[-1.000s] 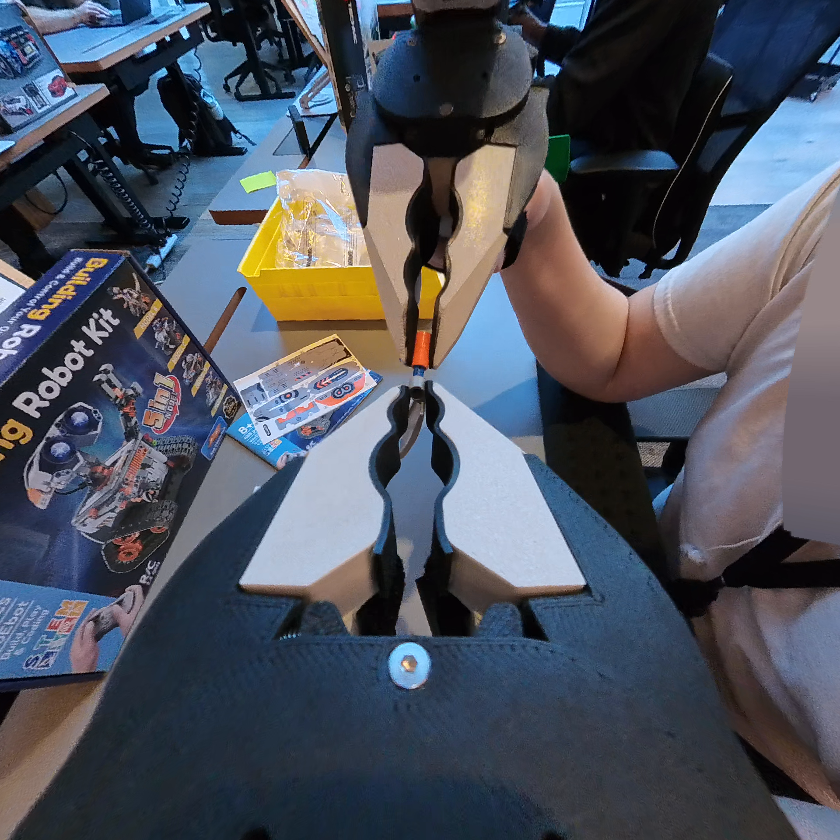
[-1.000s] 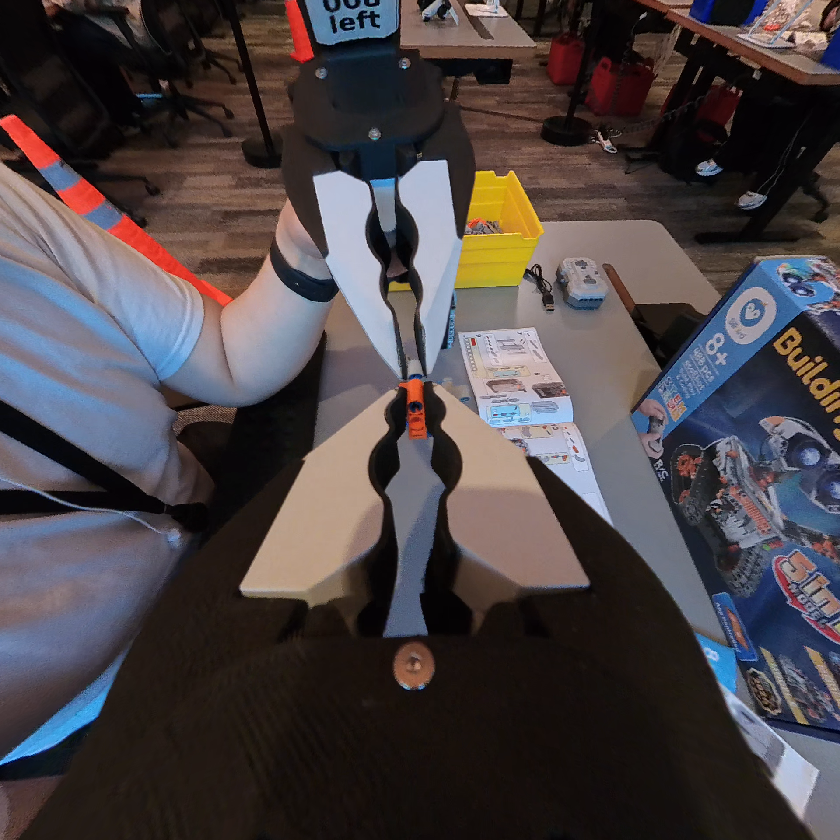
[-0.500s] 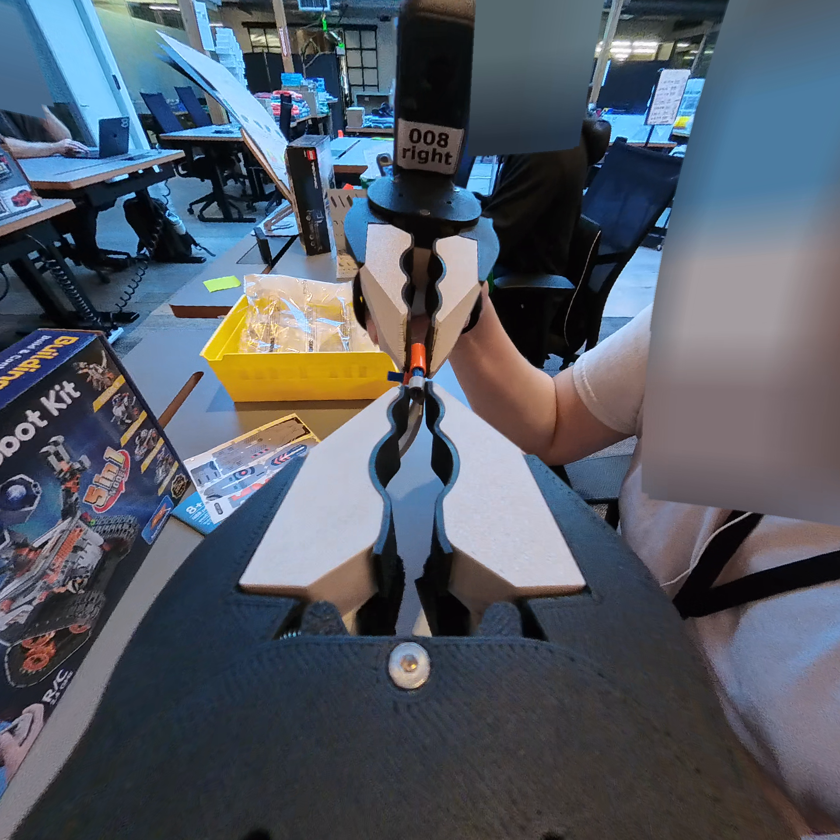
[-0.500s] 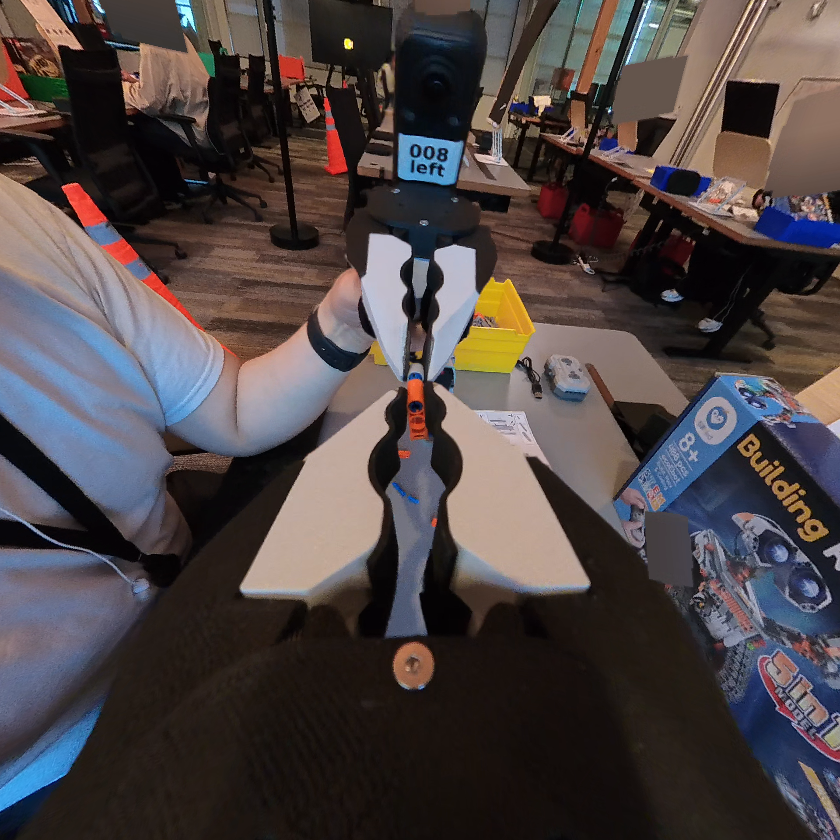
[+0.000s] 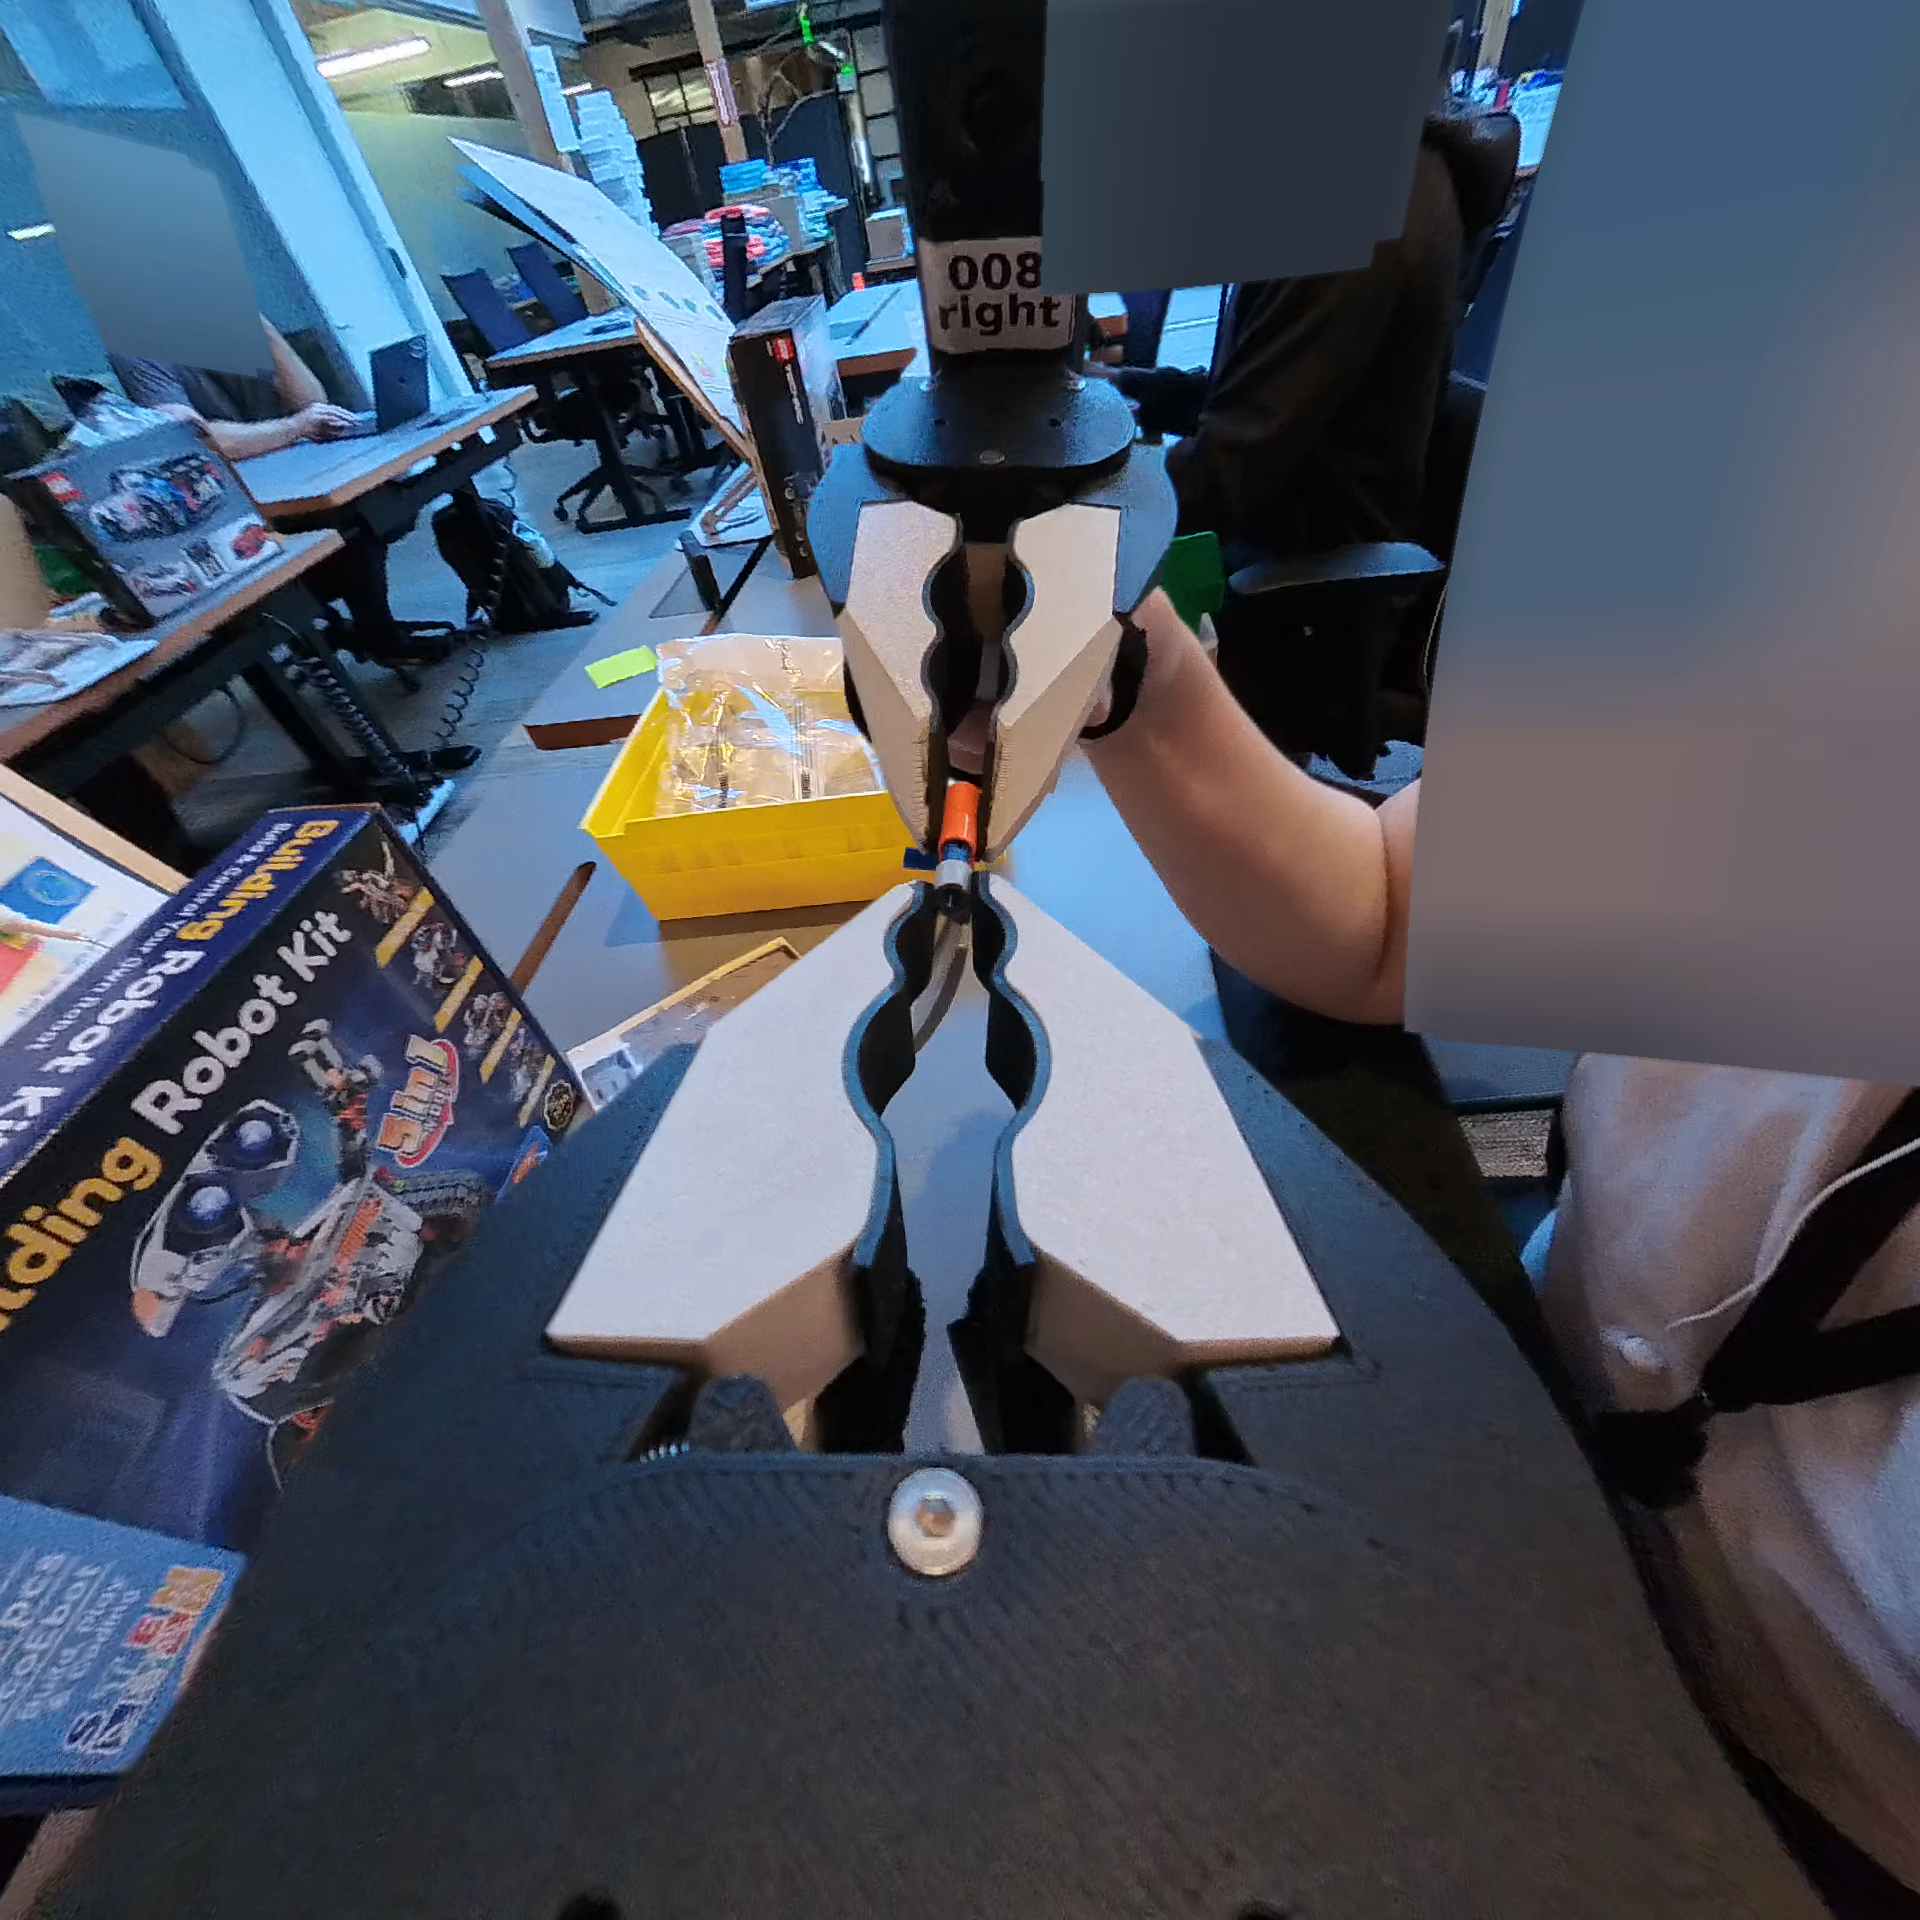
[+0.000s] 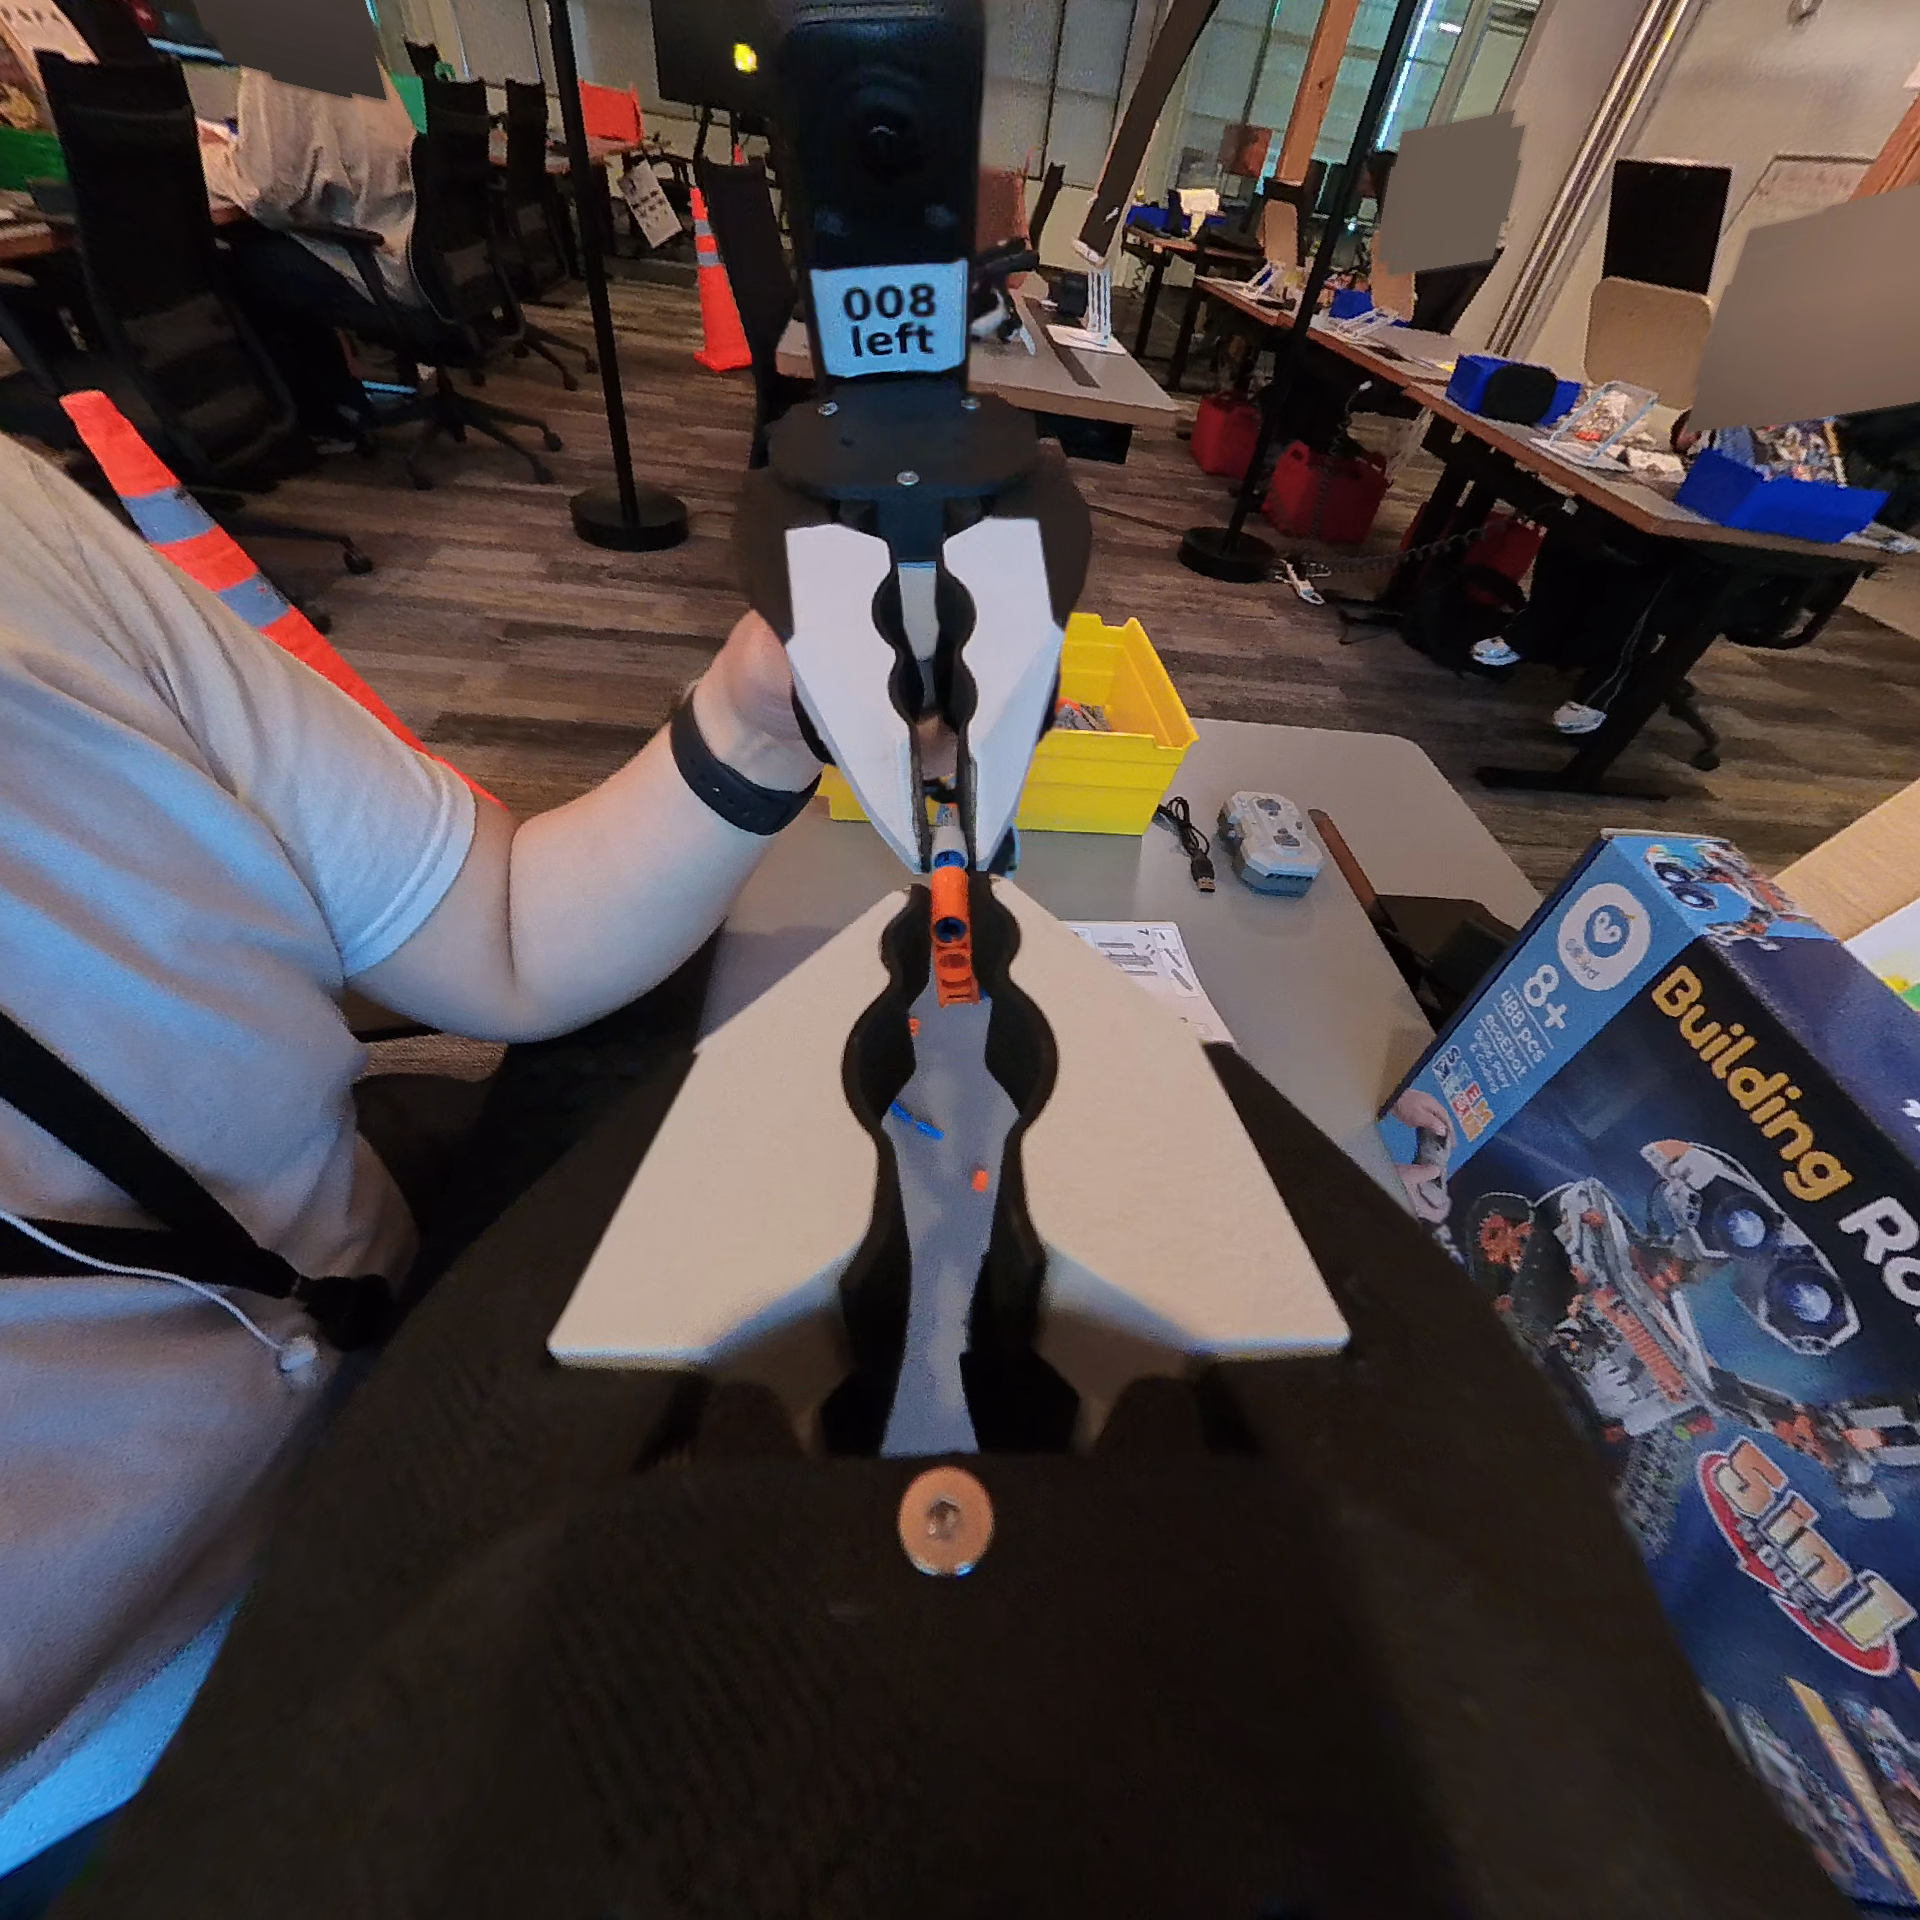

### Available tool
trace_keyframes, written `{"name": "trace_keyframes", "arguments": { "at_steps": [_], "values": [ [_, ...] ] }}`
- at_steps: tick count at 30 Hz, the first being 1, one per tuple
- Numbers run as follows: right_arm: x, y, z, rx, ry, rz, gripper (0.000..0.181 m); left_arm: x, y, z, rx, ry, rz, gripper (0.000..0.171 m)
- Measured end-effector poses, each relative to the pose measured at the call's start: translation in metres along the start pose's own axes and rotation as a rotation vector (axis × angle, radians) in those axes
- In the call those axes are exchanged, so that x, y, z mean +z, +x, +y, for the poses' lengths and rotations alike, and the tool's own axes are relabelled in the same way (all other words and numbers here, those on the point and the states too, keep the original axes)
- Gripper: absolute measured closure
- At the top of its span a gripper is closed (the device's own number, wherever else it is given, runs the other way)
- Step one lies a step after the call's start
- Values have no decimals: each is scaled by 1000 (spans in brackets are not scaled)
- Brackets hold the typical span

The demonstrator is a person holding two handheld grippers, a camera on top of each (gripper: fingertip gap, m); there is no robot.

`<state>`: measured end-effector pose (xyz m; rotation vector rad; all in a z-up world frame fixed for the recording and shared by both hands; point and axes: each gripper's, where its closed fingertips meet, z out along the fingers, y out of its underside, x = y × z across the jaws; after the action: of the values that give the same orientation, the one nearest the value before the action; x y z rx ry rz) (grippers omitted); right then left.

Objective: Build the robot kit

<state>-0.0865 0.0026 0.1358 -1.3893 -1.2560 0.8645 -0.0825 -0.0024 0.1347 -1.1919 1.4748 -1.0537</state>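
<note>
My left gripper [image 5: 948,902] is shut on a thin grey curved piece [image 5: 940,971] with a pale tip. My right gripper [image 6: 951,906] faces it tip to tip and is shut on a small orange connector [image 6: 951,940]. In the left wrist view the orange connector [image 5: 958,816] meets the grey piece's tip, with a small blue pin [image 5: 920,859] sticking out beside the joint. In the right wrist view the left gripper [image 6: 943,860] holds a pale and blue end [image 6: 943,844] against the orange connector. Both grippers are held in the air above the grey table [image 6: 1299,987].
A yellow bin [image 5: 769,862] with clear bags stands behind. A large blue robot kit box [image 5: 239,1091] lies at the side. A grey battery box [image 6: 1270,842], a black cable [image 6: 1190,844], a booklet [image 6: 1153,966] and small loose pieces [image 6: 920,1122] lie on the table. The person's arms flank the grippers.
Both grippers have lifted and tilted up from the table, so more of the room shows. The orange and grey pieces stay held tip to tip.
</note>
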Motion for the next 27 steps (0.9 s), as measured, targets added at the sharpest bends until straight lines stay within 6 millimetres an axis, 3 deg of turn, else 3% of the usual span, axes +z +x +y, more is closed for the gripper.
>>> {"name": "trace_keyframes", "arguments": {
  "at_steps": [9,27],
  "values": [
    [-2,-14,-8,20,80,-137,175,-2,15,-8,-8,64,113,166],
    [4,3,-16,93,144,-34,175,-9,-4,-15,15,104,-34,167]
  ]
}}
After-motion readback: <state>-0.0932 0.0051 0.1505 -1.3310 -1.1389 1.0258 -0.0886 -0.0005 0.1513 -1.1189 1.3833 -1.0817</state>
